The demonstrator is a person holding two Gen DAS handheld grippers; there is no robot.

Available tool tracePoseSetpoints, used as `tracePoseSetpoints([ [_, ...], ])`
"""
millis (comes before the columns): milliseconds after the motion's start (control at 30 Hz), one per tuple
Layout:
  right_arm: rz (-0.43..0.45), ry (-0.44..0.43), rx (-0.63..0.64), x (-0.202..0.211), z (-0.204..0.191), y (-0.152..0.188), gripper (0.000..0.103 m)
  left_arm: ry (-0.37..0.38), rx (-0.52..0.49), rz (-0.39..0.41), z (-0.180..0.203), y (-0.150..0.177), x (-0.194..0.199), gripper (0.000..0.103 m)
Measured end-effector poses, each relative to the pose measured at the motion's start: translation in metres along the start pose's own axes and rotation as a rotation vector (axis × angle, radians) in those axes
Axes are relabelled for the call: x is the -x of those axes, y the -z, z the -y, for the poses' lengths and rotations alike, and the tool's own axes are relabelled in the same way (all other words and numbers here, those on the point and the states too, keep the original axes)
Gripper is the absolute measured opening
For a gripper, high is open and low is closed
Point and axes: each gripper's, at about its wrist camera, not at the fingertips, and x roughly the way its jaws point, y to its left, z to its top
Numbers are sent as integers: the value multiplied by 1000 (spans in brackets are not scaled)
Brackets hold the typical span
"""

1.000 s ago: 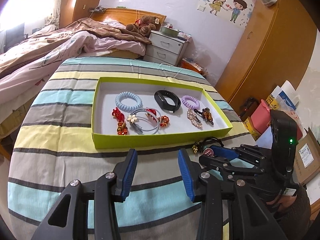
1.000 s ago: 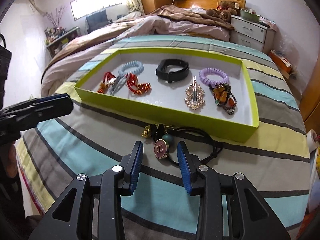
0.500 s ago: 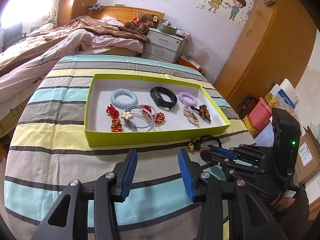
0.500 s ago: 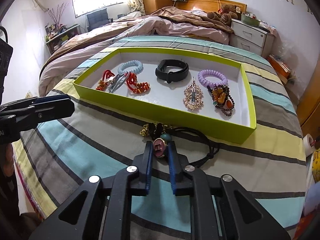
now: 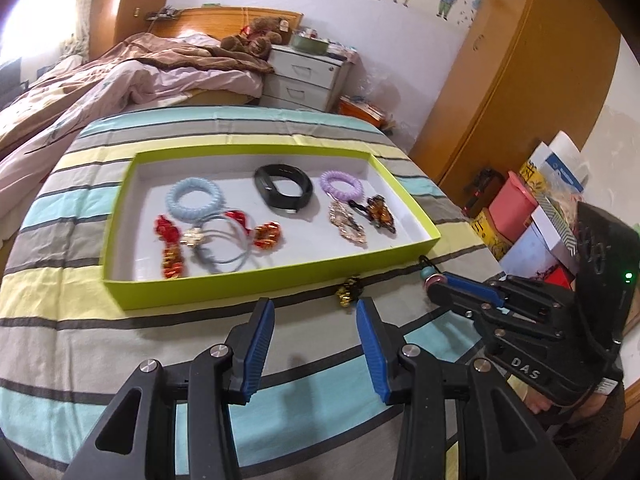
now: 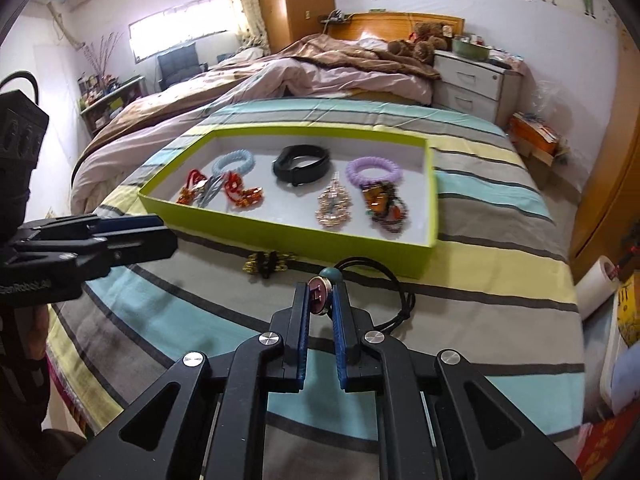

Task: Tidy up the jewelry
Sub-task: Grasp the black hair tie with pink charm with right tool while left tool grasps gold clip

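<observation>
Left hand-held gripper (image 5: 316, 336): jaws wide, empty, over striped bed (image 5: 100, 344). Green tray (image 6: 288, 240): bracelets, hair ties inside. Gold-black clip (image 6: 267, 263): on bed before tray. Right hand-held gripper (image 6: 320, 300): jaws narrow, clamping round charm (image 6: 319, 295) of black cord (image 6: 394, 280).

We cannot see the black cord (image 6: 394, 304) whole, since the right gripper (image 6: 320, 300) hides its near end.
</observation>
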Motion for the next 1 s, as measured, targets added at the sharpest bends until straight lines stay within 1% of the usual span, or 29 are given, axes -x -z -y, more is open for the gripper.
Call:
tracePoseSetpoints([
  [233, 20, 37, -34, 13, 20, 5, 11, 3, -40, -33, 21, -6, -26, 43],
  [333, 28, 42, -52, 16, 28, 8, 11, -27, -54, -40, 25, -8, -35, 43],
  [433, 36, 48, -62, 19, 34, 9, 11, -34, -65, -74, 29, -8, -48, 43],
  [533, 44, 49, -72, 22, 38, 11, 11, -81, -106, -72, 36, -6, -53, 43],
  [633, 47, 49, -81, 24, 42, 13, 11, -75, -101, -85, 37, -6, -57, 43],
  [700, 47, 48, -81, 23, 43, 13, 11, -117, -121, -79, 40, -6, -58, 43],
  [767, 47, 50, -81, 23, 43, 13, 11, -137, -143, -87, 44, -6, -61, 43],
  [867, 49, 48, -85, 23, 44, 13, 11, -153, -162, -90, 49, -5, -64, 43],
  [933, 49, 48, -85, 23, 44, 14, 11, -143, -165, -87, 52, -5, -64, 43],
  [1000, 47, 45, -83, 23, 44, 14, 11, -153, -167, -87, 52, -5, -64, 43],
])
